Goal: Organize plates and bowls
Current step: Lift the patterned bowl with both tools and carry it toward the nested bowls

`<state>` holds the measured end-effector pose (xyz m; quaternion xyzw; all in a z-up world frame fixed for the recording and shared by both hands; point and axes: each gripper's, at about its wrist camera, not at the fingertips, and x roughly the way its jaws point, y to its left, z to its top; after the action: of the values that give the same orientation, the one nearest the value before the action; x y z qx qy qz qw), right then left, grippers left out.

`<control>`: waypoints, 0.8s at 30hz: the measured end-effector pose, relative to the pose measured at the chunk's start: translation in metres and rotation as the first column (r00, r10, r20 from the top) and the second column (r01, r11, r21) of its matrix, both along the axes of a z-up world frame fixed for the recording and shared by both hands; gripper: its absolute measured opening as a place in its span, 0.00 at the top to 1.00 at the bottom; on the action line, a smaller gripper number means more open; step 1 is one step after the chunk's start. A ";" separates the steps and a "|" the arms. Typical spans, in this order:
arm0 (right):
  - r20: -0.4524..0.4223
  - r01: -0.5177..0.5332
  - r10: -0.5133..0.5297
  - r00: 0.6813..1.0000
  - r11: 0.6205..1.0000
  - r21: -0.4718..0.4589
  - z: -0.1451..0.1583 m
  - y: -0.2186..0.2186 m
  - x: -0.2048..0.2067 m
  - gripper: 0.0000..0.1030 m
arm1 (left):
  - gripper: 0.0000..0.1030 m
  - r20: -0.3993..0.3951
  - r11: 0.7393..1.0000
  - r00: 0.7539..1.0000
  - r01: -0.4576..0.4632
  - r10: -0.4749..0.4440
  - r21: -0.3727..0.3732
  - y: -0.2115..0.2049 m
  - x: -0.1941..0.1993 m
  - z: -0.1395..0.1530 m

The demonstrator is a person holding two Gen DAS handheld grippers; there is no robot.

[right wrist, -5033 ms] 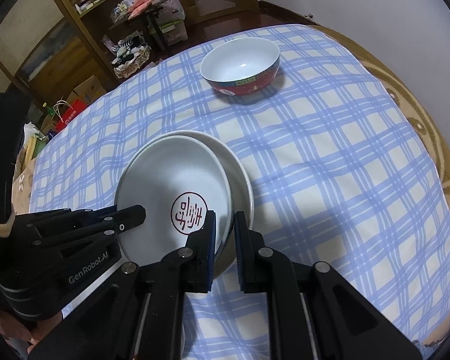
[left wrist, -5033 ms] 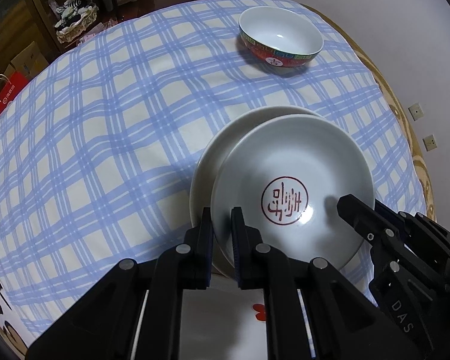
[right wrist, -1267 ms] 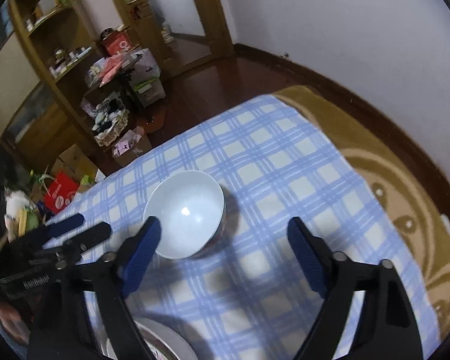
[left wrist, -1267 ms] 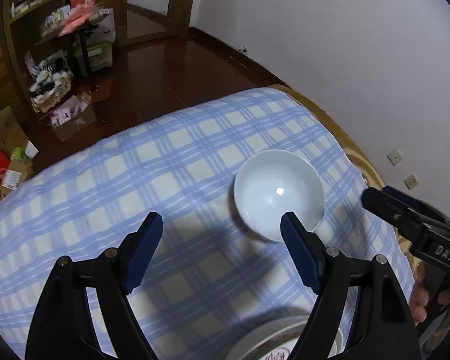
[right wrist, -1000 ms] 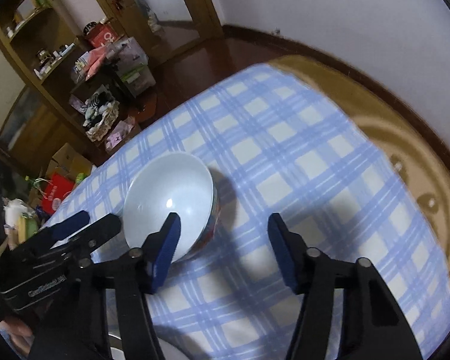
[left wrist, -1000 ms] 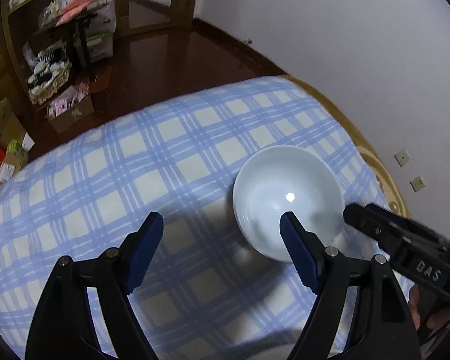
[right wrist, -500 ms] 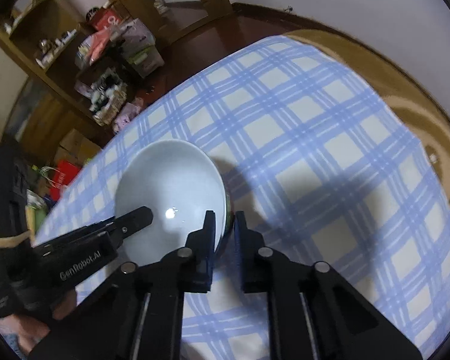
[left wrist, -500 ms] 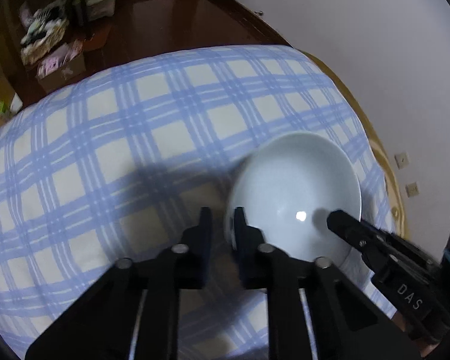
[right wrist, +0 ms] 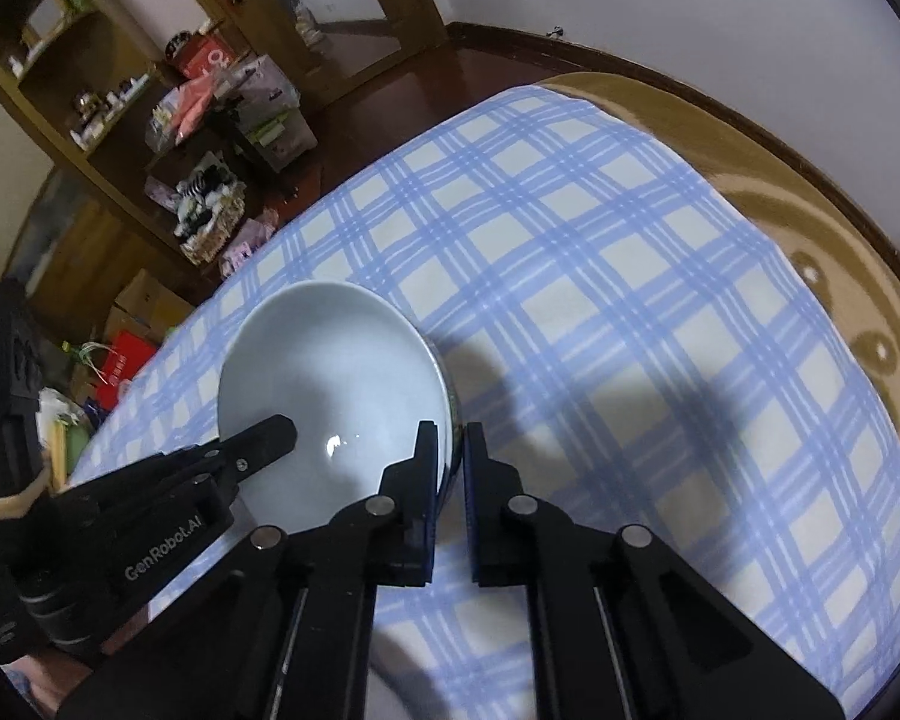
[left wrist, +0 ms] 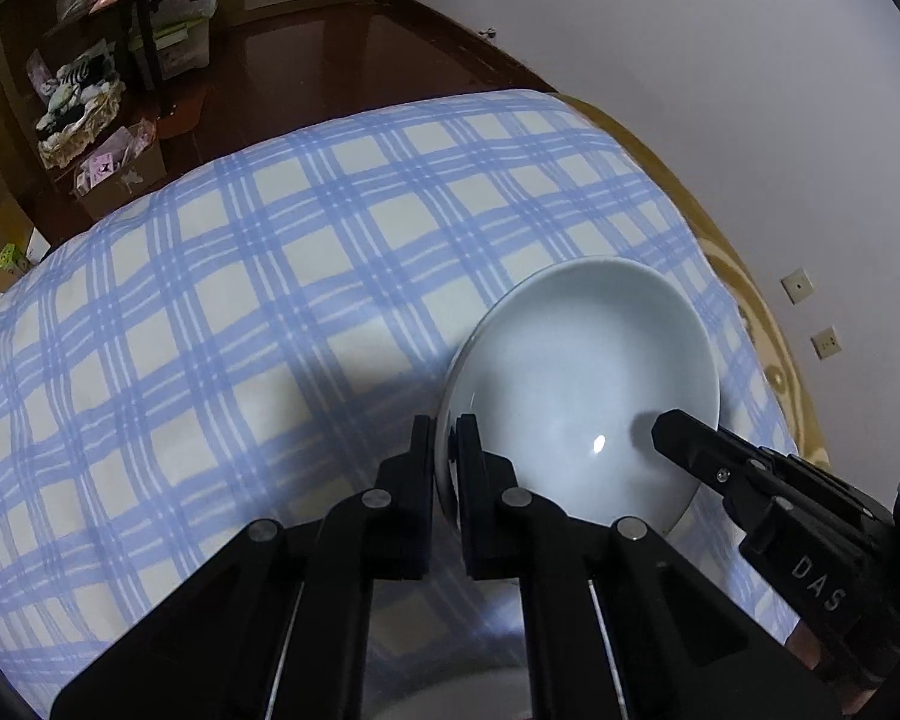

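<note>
While "DAS" reads on the right gripper and "GenRobot.AI" on the left gripper, each is clamped on an opposite rim of the white bowl, jaws nearly together with the rim between them; the bowl sits near the far end of the blue-checked tablecloth. Beyond lie a dark wooden floor, cluttered shelves, cardboard boxes and a white wall with sockets.
</note>
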<state>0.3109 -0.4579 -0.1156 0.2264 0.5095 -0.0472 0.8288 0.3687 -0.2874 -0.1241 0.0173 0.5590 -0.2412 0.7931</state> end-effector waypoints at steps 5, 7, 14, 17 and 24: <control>0.025 0.003 -0.003 1.000 1.000 -0.006 0.017 0.003 -0.019 0.92 | 0.93 0.033 1.000 0.999 0.015 -0.015 0.007 0.002 -0.019 0.020; 0.038 0.003 -0.002 0.999 1.000 -0.012 0.026 0.006 -0.026 0.92 | 0.93 0.039 1.000 0.999 0.009 -0.009 -0.013 0.007 -0.025 0.027; 0.073 0.003 0.001 0.997 0.999 -0.045 0.061 0.022 -0.051 0.92 | 0.92 0.062 0.997 0.998 -0.025 0.030 -0.077 0.031 -0.056 0.053; 0.092 -0.001 0.006 0.996 0.999 -0.053 0.069 0.030 -0.063 0.92 | 0.92 0.100 0.998 0.995 -0.016 0.021 -0.054 0.036 -0.070 0.066; 0.108 -0.010 0.014 0.994 0.999 -0.035 0.080 0.049 -0.095 0.92 | 0.93 0.092 0.999 0.996 -0.013 0.017 -0.045 0.060 -0.099 0.082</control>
<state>0.2163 -0.4092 -0.0358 0.2110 0.4643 -0.0385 0.8593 0.2693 -0.2275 -0.0421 0.0069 0.5165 -0.2466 0.8200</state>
